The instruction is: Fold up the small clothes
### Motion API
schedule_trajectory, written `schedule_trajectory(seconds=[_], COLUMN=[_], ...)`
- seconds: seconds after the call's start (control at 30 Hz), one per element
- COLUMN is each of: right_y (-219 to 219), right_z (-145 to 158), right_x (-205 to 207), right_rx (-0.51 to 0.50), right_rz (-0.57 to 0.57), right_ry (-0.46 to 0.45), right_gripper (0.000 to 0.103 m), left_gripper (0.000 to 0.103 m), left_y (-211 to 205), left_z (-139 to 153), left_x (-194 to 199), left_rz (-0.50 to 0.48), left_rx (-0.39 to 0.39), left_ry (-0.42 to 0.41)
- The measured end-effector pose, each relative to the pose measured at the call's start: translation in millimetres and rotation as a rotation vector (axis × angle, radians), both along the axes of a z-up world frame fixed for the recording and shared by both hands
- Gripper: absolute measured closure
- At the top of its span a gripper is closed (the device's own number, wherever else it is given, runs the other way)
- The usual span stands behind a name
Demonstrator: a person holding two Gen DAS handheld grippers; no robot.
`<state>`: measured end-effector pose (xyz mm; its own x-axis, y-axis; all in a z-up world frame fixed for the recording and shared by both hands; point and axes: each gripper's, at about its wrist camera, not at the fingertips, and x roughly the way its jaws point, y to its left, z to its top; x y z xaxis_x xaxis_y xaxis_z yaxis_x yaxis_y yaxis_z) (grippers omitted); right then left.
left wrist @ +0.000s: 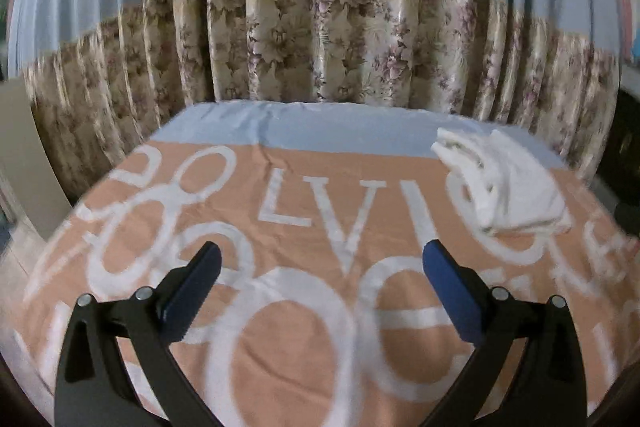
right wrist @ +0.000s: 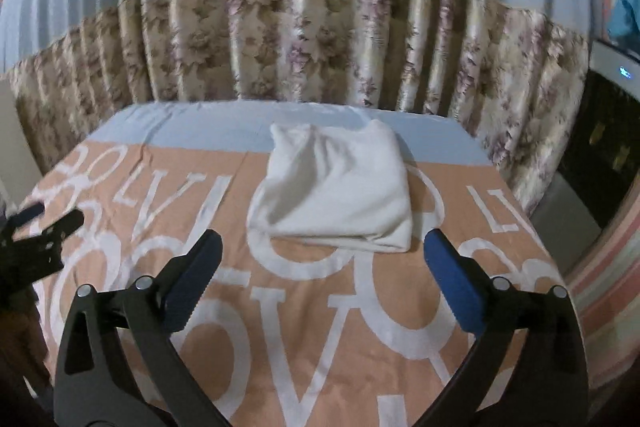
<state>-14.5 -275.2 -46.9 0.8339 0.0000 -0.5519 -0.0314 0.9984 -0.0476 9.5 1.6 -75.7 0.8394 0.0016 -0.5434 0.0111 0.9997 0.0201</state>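
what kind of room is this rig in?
Looks like a home, maybe a bedroom: pleated floral curtain behind, table under a peach lettered cloth, a folded white garment on it, and an appliance at right.

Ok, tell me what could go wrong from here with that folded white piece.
1. The folded white garment looks loosely stacked, with layered edges visible in the left wrist view; a nudge might undo the folds.
2. The right gripper is empty with its jaws wide open close in front of the garment, so a forward slip could push it.
3. The garment rests on a wrinkled printed sheet; dragging the sheet could shift it.
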Motion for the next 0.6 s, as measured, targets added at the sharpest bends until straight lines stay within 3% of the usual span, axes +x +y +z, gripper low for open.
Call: schedule_trajectory(seconds=[0.07, 0.2, 0.6], right_y=[3, 1, 9], right_z=[-3, -13, -17], right_x=[-2, 0, -1], right_rx=[-0.004, 0.028, 0.071], right_rz=[-0.003, -0.056, -0.03], right_ry=[0.005, 0.006, 0.005], right_gripper=[0.003, 0.003, 0.003], left_gripper=[0.002, 0.002, 0.002], left_y=[5, 19, 7], left_z=[0, 3, 3], left_x=[-3, -10, -15], left_rz=[0.015, 0.048, 0.012], left_rx=[0.015, -0.036, -0.043], left_ry=[0.002, 0.008, 0.011])
